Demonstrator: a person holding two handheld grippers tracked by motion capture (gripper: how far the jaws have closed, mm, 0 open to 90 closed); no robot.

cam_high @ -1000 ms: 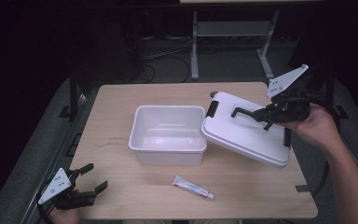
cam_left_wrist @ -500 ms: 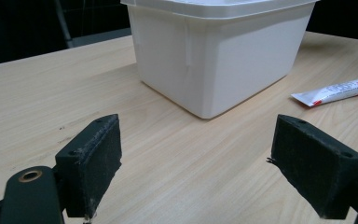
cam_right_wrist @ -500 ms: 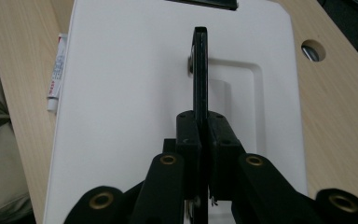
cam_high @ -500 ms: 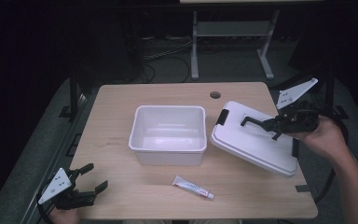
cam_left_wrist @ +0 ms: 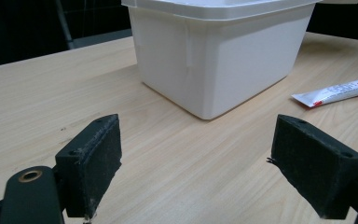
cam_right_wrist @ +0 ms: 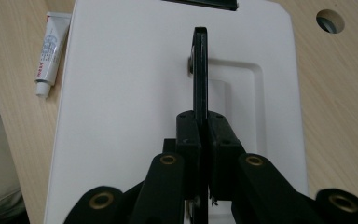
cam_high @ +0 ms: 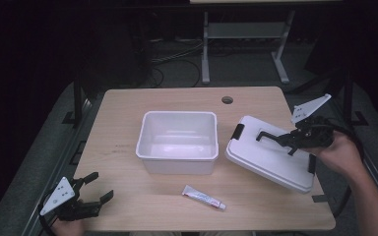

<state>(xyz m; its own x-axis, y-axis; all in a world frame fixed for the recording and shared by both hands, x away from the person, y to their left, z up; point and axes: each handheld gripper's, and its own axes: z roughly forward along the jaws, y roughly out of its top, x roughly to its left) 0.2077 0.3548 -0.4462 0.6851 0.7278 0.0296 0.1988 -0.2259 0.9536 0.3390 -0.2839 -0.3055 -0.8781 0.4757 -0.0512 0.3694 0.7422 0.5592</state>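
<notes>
— Where is the white lid (cam_high: 270, 160) seen, and how is it gripped?

— In the high view it is seen at the right of the wooden table (cam_high: 123, 128), just beside the open white tub (cam_high: 177, 142), its left part slightly raised. Its black handle (cam_right_wrist: 200, 70) is clamped between the jaws of the right gripper (cam_right_wrist: 204, 135); in the right gripper view the pads are pressed flat against both sides of the handle, so the jaws are closed on it. A black clip (cam_high: 237, 132) is seen at the lid's near-left end.

— And the left gripper (cam_high: 86, 194)?

— It is held at the table's front left corner, well apart from the tub. In the left gripper view its two black pads (cam_left_wrist: 95, 151) are spread wide, and nothing is held between them; bare table is seen in the gap.

— Anything else laid out?

— A small white tube with a red end (cam_high: 204, 198) is laid flat in front of the tub, touched by neither gripper. A round cable hole (cam_high: 227, 100) is seen near the table's far edge.
</notes>
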